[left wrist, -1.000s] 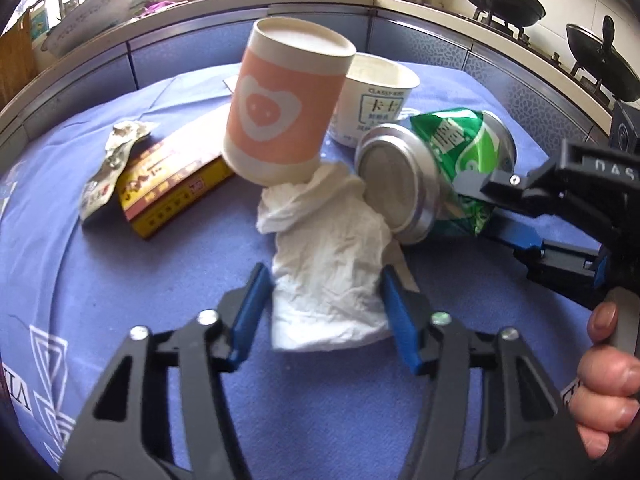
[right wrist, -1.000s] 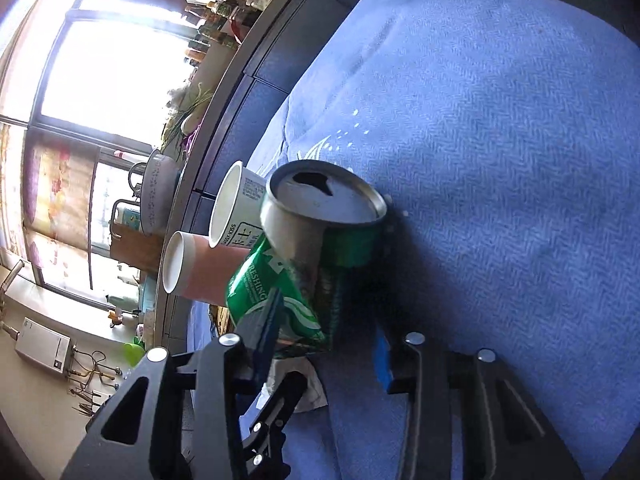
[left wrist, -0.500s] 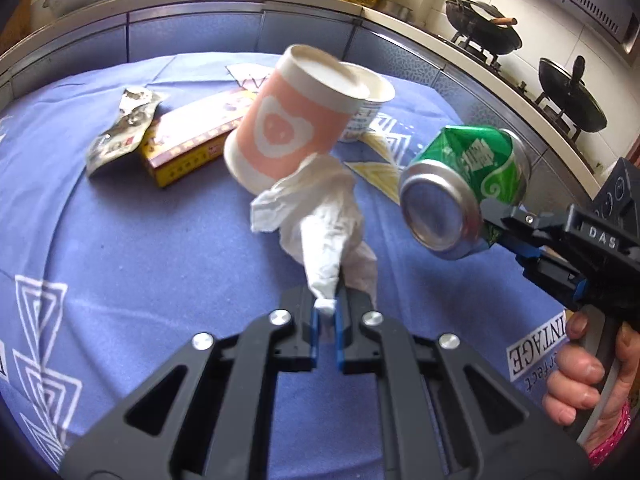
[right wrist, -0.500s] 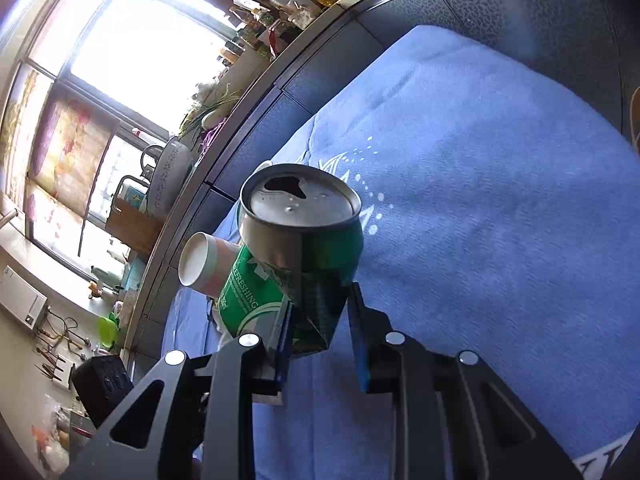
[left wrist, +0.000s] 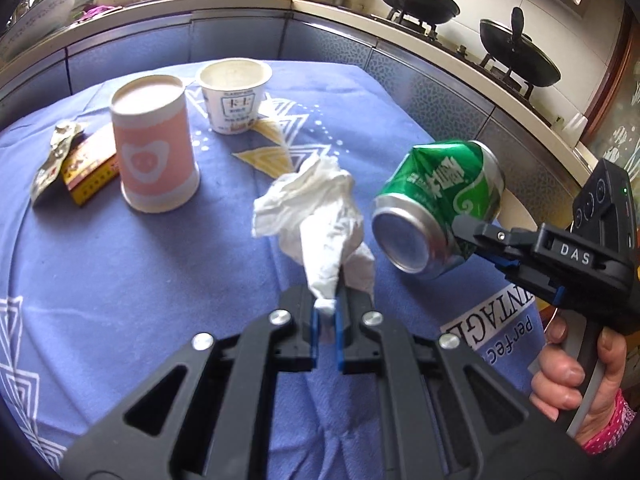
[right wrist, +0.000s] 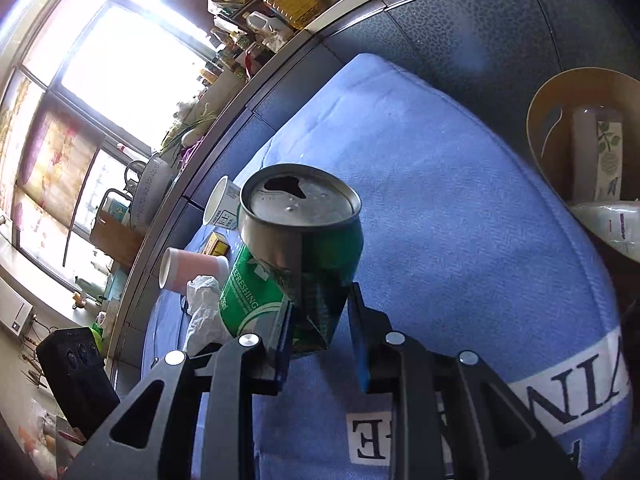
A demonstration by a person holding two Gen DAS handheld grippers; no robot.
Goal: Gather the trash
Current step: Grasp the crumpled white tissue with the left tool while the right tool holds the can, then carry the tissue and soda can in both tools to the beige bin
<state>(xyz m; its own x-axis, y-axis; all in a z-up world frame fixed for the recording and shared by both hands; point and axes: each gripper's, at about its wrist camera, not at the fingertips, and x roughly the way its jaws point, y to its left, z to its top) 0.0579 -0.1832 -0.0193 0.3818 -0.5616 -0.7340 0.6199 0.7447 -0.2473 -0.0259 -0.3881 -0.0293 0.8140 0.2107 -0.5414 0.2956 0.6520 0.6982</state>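
Observation:
My left gripper [left wrist: 327, 312] is shut on a crumpled white tissue [left wrist: 316, 220], which stands up from its blue pads above the blue tablecloth [left wrist: 140, 300]. To its right, my right gripper [left wrist: 472, 240] is shut on a dented green can [left wrist: 440, 208], held in the air on its side. In the right wrist view the can [right wrist: 300, 256] sits crushed between the pads of the right gripper [right wrist: 320, 340], its opened top facing the camera, and the tissue [right wrist: 204, 304] shows at the left. A pink paper cup [left wrist: 154, 152] and a white yoghurt cup [left wrist: 234, 96] stand on the cloth.
A yellow box [left wrist: 92, 164] and a foil wrapper [left wrist: 56, 156] lie at the left of the cloth. A tan bin [right wrist: 580, 144] holding a carton and a plastic bottle stands past the table's right edge. Kitchen counter with woks [left wrist: 520, 52] runs behind. A hand [left wrist: 576, 376] grips the right tool.
My left gripper closed on the tissue and lifted it off the cloth, away from the pink cup. The right gripper carried the can up and to the right; the bin came into view.

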